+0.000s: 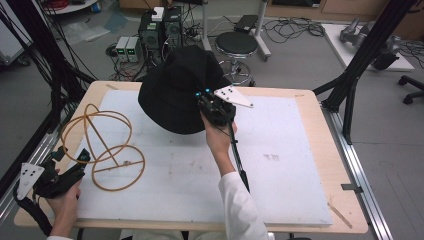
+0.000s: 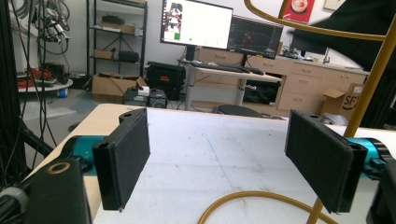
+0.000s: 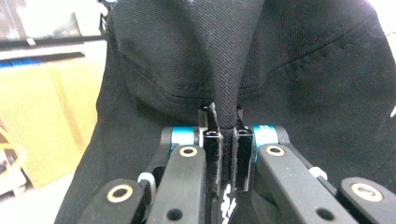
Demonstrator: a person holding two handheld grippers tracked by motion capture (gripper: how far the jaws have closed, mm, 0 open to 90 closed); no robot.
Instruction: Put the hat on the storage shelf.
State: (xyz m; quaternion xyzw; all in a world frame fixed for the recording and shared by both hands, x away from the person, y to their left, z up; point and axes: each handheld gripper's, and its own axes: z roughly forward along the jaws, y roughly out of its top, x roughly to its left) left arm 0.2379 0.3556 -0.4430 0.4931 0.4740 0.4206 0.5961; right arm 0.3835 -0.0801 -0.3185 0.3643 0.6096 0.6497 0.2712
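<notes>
Resting at the worktop's (image 1: 300,150) left edge, the left gripper (image 2: 224,161) has its fingers wide apart beside the round yellow wire frame (image 1: 102,145). Farther right, the right gripper (image 3: 224,140) pinches the black cloth hat (image 1: 175,90), seemingly lifted.

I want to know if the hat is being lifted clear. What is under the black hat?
The black hat hangs from the right gripper, shut on its fabric. Under its near edge lies the white board. The hat covers whatever lies farther under it.

Grey floor (image 1: 300,55), stool (image 1: 236,45), 2 monitors (image 2: 196,23), desk w/ drawers (image 2: 303,84).
</notes>
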